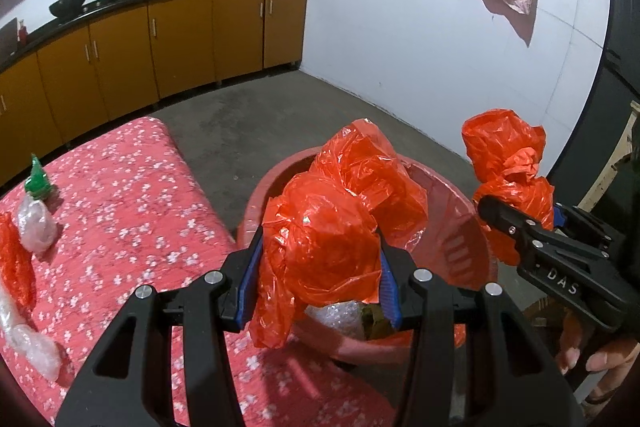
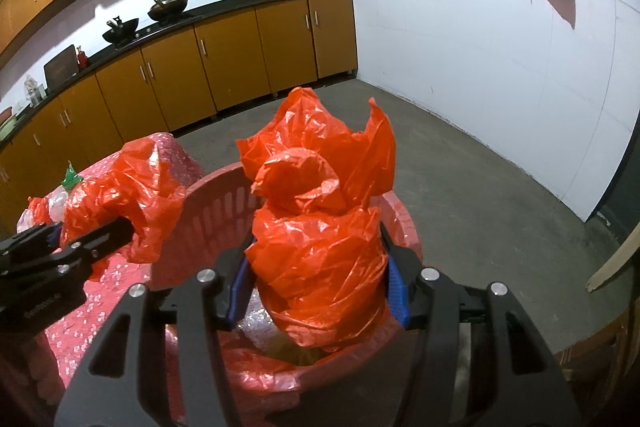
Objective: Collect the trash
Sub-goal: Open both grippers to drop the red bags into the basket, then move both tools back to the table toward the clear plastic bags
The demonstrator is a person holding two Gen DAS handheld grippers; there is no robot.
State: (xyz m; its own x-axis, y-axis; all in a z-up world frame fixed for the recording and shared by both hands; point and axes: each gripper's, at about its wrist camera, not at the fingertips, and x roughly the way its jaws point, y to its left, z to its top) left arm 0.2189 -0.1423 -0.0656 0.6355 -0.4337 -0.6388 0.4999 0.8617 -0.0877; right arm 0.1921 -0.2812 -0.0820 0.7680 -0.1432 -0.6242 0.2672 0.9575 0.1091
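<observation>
left wrist: orange bag point(image 1: 320, 247) between fingers point(image 1: 250, 279)

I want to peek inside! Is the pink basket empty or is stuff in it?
Not empty. Inside the pink basket, clear crinkly plastic and something dark yellowish lie at the bottom.

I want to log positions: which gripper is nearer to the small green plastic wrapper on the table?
Left. The left gripper is beside the table, the right gripper beyond the basket from the green plastic wrapper.
</observation>
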